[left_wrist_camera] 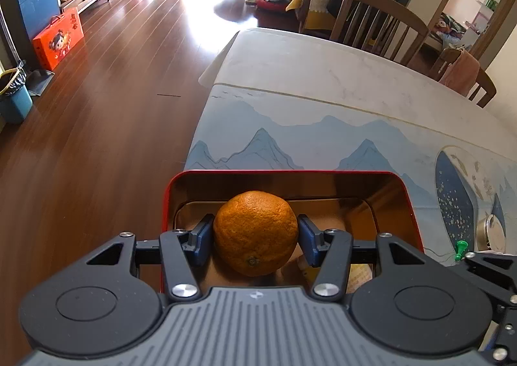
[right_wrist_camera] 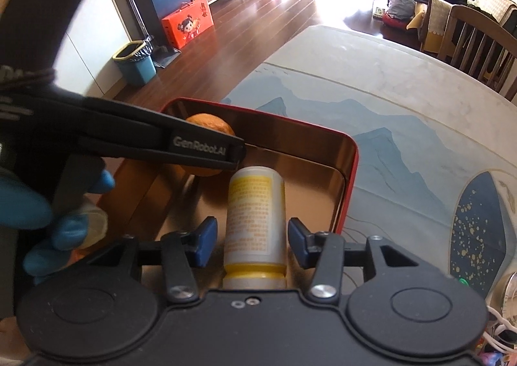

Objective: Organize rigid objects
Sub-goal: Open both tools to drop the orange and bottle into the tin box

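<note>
Both claws hang over the same red metal tin with a coppery inside [right_wrist_camera: 350,172], which stands on the mountain-printed desk [left_wrist_camera: 323,127] near its edge. Largest of the task's things, that tin holds the other two. Left claw [left_wrist_camera: 255,238]: clenched on the round, dimpled orange fruit [left_wrist_camera: 255,233], both blue pads against its sides, the fruit hanging just above the tin's floor towards the far wall. Right claw [right_wrist_camera: 248,241]: released, its jaws just opened further, a slim gap showing at each side of the white cylindrical can with a yellow label and yellow band [right_wrist_camera: 255,227]. That can lies flat on the tin's floor with its long axis running straight away from the claw, along the fingers, its near end tucked under the claw body. Whether its far end touches the orange I cannot quite tell, as the left claw's finger crosses in front. For the can, the right hand is plainly the nearer, and pulling back along that axis should clear it.
</note>
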The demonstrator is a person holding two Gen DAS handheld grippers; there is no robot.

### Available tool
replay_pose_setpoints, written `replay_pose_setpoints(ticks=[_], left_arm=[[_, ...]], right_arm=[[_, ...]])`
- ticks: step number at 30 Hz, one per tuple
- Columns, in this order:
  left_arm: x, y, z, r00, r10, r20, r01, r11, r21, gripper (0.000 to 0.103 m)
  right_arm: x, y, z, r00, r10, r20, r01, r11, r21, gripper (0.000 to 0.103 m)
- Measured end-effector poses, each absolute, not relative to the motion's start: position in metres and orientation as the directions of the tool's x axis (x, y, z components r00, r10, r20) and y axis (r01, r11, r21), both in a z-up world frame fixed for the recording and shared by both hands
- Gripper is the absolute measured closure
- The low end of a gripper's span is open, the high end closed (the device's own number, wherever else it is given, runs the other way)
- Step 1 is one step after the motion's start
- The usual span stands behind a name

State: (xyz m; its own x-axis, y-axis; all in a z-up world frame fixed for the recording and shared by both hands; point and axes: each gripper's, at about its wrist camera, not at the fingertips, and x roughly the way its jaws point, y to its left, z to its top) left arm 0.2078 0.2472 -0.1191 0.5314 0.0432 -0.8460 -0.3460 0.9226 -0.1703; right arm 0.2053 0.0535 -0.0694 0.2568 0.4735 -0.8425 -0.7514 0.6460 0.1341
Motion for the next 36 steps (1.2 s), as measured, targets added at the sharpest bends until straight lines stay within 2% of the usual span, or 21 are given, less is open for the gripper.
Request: replay_pose_setpoints(ticks=[8, 11, 25, 28, 31, 36], left_arm=[[0.201, 0.241, -0.107, 0.566, 0.059, -0.822, -0.340, 0.925, -0.168, 0.048], [0.195, 0.238, -0.100, 0.575, 0.054, -0.816, -0.334, 0.926, -0.174, 0.048], [0.165, 0.209, -0.075, 0.614, 0.053, -0.788, -0.301, 0.938, -0.172, 0.046], [0.160, 0.202, -0.067, 0.624, 0.053, -0.780, -0.290, 0.942, -0.169, 0.039], [0.156, 0.193, -0.060, 0.634, 0.055, -0.772, -0.277, 0.947, -0.160, 0.039], [0.149, 0.174, -0.050, 0.649, 0.048, -0.760, -0.252, 0.955, -0.156, 0.038]], right_arm=[[0.200, 0.044, -0.059, 0.263, 0.495, -0.828, -0.742, 0.653, 0.154, 0.054], [0.199, 0.037, -0.054, 0.274, 0.506, -0.818, -0.731, 0.662, 0.164, 0.047], [0.189, -0.006, -0.031, 0.337, 0.552, -0.763, -0.696, 0.692, 0.193, 0.041], [0.188, -0.019, -0.028, 0.351, 0.556, -0.754, -0.682, 0.703, 0.201, 0.040], [0.187, -0.032, -0.025, 0.364, 0.562, -0.743, -0.673, 0.710, 0.207, 0.039], [0.182, -0.055, -0.023, 0.386, 0.573, -0.723, -0.667, 0.715, 0.211, 0.030]])
